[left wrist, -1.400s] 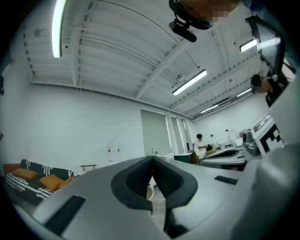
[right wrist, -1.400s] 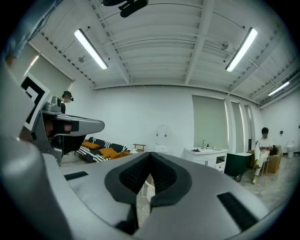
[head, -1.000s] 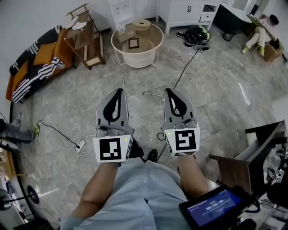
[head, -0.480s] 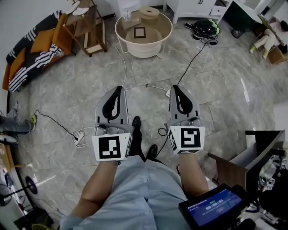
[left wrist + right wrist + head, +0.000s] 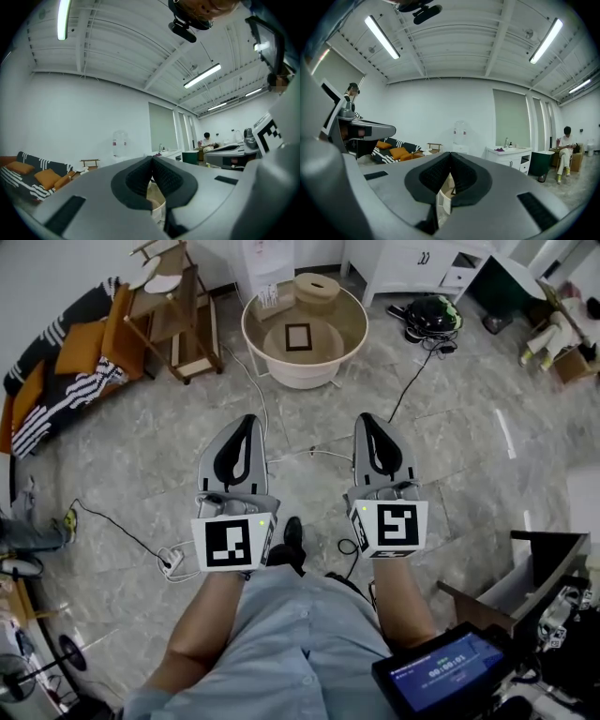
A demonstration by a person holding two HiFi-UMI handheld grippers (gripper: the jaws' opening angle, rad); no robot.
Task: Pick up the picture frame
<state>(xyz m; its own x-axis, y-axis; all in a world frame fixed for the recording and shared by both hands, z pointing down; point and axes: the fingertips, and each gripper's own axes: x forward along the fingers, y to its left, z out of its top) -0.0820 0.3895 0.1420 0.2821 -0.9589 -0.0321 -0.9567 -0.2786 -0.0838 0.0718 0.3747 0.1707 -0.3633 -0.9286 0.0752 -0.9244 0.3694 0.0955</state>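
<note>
The picture frame (image 5: 298, 337), small and square with a dark border, lies flat on a round, pale table (image 5: 281, 373) at the top of the head view. Both grippers are held level, side by side above the floor, well short of the table. My left gripper (image 5: 246, 420) is shut with nothing in it; its dark pads meet at the tip in the left gripper view (image 5: 152, 159). My right gripper (image 5: 369, 418) is shut and empty too, pads together (image 5: 451, 154). The table's edge shows through the gap below each gripper's pads.
A round wooden box (image 5: 317, 287) sits at the table's far side. A wooden rack (image 5: 173, 310) and a sofa with striped and orange cushions (image 5: 56, 381) stand left. White cabinet (image 5: 422, 263) and black helmet (image 5: 433, 310) are at the back right. Cables (image 5: 281, 451) cross the floor.
The table with the frame has come nearer and lower in the head view as the person walked toward it. Both grippers stayed shut and side by side.
</note>
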